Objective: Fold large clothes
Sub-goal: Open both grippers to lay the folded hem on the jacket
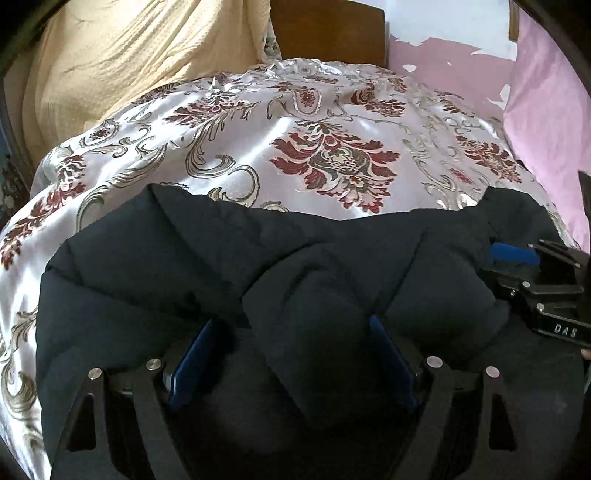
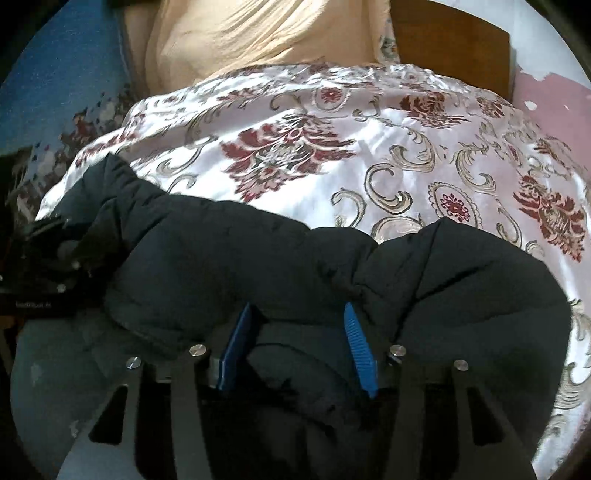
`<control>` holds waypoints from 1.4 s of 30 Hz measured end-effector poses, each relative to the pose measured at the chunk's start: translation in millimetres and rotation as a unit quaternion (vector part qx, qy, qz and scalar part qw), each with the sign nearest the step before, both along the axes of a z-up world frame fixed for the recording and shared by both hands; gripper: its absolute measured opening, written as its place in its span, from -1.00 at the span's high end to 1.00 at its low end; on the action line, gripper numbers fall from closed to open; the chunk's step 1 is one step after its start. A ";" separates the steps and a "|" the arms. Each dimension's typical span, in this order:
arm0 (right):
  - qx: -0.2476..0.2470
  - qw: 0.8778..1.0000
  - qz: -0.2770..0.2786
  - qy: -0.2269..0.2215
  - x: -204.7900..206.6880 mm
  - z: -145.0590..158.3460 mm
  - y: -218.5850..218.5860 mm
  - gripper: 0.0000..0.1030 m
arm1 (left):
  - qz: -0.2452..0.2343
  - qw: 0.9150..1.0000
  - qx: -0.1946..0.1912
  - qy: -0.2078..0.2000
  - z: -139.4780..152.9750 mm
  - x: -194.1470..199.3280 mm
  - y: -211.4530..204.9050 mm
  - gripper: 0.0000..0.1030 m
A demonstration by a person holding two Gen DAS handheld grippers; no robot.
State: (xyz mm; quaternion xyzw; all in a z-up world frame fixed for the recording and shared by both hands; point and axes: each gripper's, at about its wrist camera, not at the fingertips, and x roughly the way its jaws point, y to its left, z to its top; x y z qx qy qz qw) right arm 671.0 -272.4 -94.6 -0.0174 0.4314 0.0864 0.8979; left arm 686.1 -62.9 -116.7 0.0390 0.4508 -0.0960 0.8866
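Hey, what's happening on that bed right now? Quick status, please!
Left gripper open, puffy fabric bulging between its pads. Right gripper open astride a fold. Dark padded jacket bunched on the floral bedspread. Nothing in the way.

The padded jacket (image 1: 221, 258) looked matt dark cloth, lying on a glossy satin bedspread (image 1: 258, 122) before a smooth wooden headboard (image 1: 328, 29).

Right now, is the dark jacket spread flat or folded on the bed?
Folded, or at least bunched: the dark jacket lies doubled in thick puffy rolls on the floral bedcover, not spread flat. How neat the fold is, I cannot tell.
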 end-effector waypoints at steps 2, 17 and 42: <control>0.003 1.000 -0.007 -0.014 1.3 -4.0 0.5 0.10 | 0.003 1.000 -0.006 0.001 -3.2 7.2 1.4 -0.67; -0.046 0.993 -0.046 -0.104 -32.3 11.0 7.6 -0.39 | 0.039 0.996 -0.073 -0.044 12.8 -25.9 25.0 -0.79; 0.045 0.988 -0.080 -0.127 -206.7 115.2 -11.9 -0.74 | 0.101 0.990 -0.039 -0.089 117.9 -205.8 22.9 -1.00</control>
